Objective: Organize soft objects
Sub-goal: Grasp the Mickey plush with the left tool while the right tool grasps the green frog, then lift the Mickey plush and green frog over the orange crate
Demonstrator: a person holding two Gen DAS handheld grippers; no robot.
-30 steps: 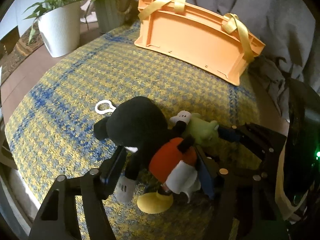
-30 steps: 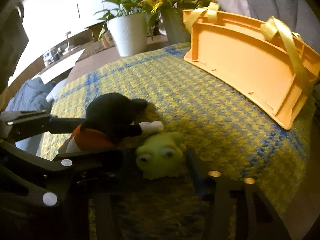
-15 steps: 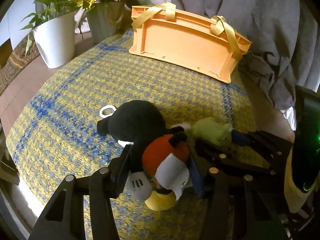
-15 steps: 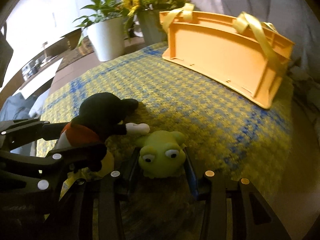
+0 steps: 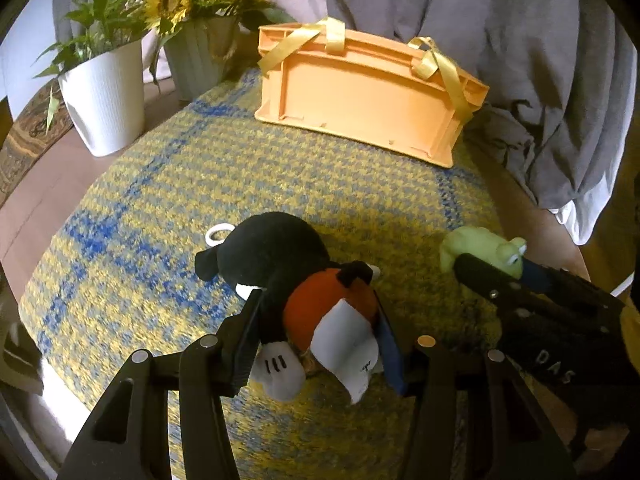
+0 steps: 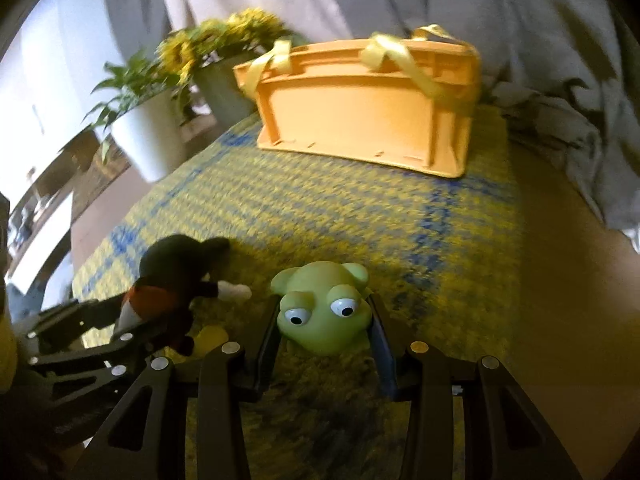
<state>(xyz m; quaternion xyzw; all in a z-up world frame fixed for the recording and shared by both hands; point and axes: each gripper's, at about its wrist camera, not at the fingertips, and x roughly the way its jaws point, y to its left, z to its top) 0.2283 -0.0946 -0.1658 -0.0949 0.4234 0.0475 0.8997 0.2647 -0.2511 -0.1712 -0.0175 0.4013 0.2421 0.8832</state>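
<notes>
Plush mouse (image 5: 280, 264) (black, fuzzy) has risen toward the orange crate (image 5: 368, 100), pinched by left gripper (image 5: 316, 332); right gripper (image 6: 324, 328) clamps the smooth green frog (image 6: 324, 308), now lifted apart.

Two soft toys sit on the yellow-and-blue woven mat (image 5: 328, 184): one black mouse plush (image 5: 280, 264) and one green frog (image 6: 324, 308). Behind the mat's far edge stands one orange crate (image 5: 360, 100) with two yellow ribbon handles. Left of the crate are two pots: one white planter (image 5: 106, 100) and one grey sunflower vase (image 5: 196, 60).
</notes>
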